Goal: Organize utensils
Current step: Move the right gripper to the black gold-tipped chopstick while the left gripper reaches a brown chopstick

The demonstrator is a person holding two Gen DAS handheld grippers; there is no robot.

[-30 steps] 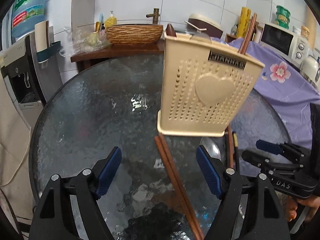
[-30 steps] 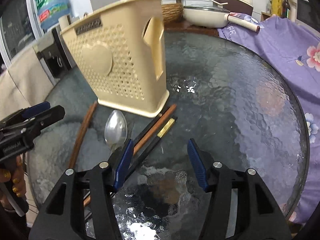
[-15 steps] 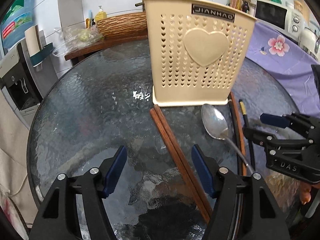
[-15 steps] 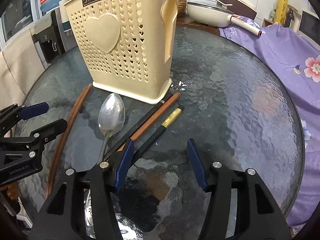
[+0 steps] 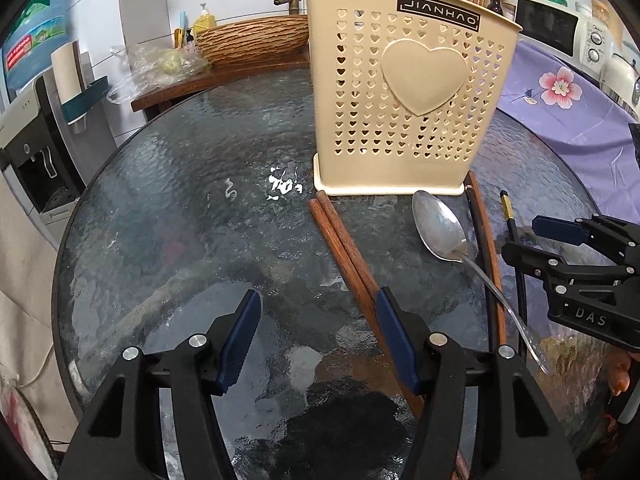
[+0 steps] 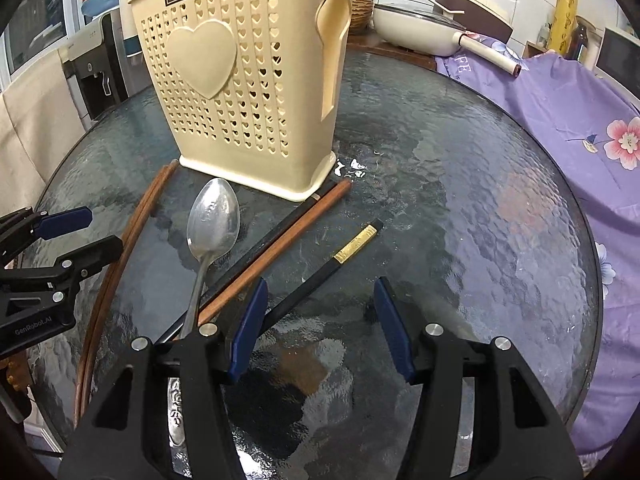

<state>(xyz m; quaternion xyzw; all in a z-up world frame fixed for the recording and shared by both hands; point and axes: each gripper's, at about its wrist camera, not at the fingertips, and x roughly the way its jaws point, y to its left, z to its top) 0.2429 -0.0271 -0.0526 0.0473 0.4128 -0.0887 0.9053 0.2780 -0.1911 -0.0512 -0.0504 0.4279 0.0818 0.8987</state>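
A cream utensil holder [image 5: 408, 96] with heart holes stands upright on the round glass table [image 5: 192, 216]; it also shows in the right wrist view [image 6: 256, 92]. A pair of brown chopsticks [image 5: 348, 256] lies in front of it, passing under my left gripper's right finger. A metal spoon [image 5: 440, 228] [image 6: 214, 220], a brown chopstick [image 6: 280, 248] beside a black one, and a black chopstick with a gold band [image 6: 340, 264] lie to the right. My left gripper [image 5: 316, 332] is open and empty. My right gripper [image 6: 320, 320] is open and empty above the black chopstick.
A purple flowered cloth [image 6: 560, 112] covers the right side. A white pan [image 6: 416, 28] and a woven basket [image 5: 252, 40] sit on a wooden counter behind the table. A water dispenser [image 5: 36, 120] stands at the left. A microwave [image 5: 552, 28] is at the far right.
The holder was tilted and is now upright on the table. Both grippers have drawn closer to the utensils, and the spoon has come fully into view.
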